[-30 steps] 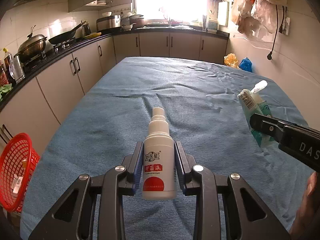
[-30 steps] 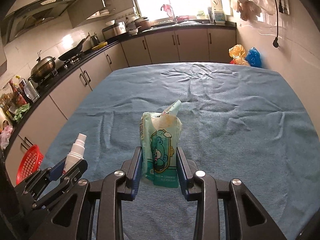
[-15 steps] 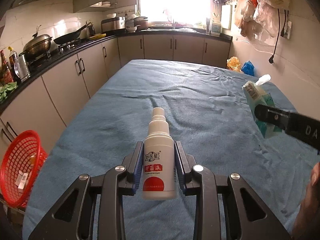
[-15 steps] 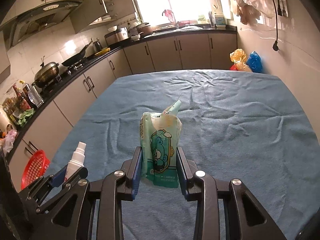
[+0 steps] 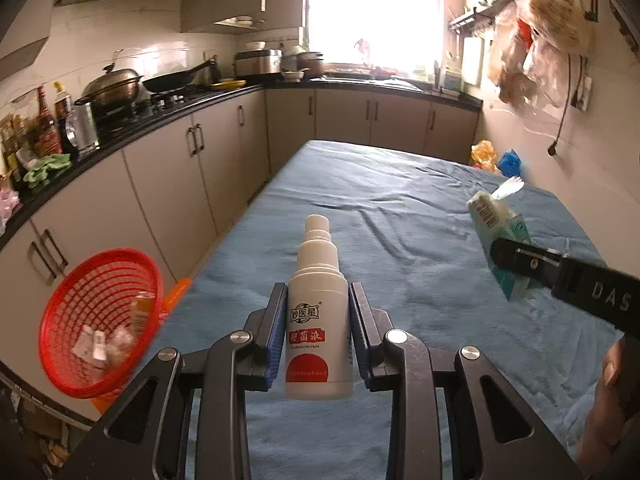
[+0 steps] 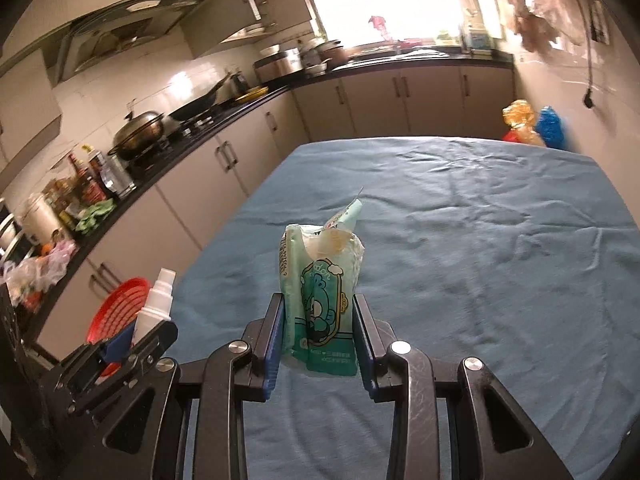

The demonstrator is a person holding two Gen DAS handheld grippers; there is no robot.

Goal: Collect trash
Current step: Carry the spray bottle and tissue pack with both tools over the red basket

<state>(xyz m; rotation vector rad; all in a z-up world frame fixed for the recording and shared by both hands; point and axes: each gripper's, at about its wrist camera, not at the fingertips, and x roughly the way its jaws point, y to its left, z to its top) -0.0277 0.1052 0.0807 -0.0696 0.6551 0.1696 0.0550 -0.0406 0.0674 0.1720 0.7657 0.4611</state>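
Two grippers, each loaded. Left gripper (image 5: pixel 319 334): both pads pressed against the sides of a white spray bottle (image 5: pixel 318 320), held upright with the nozzle pointing away from the camera; red label and red disc face the lens. The bottle hangs clear above the cloth (image 5: pixel 400 216). Right gripper (image 6: pixel 319 330): both pads clamp the lower part of a green pouch (image 6: pixel 322 284) printed with a cartoon bear, top torn open and crumpled, a flap sticking up to the right. It too is off the cloth.

From the left view, the right gripper enters at the right edge, pouch at its tip, with a hand (image 5: pixel 610 412) behind it at the lower right corner. From the right view, the left gripper sits low on the left, bottle nozzle rising above it.

Table: covered by the blue cloth, wrinkled. A red basket (image 5: pixel 102 322) is beyond the table's left edge, lower than the tabletop, near the cabinets (image 5: pixel 168 184); small wrappers lie inside. An orange item shows just behind its rim, identity unclear.

Counter on the left carries a wok (image 5: pixel 112 88), pan and bottles. Yellow and blue bags (image 6: pixel 534 126) sit past the far right corner.
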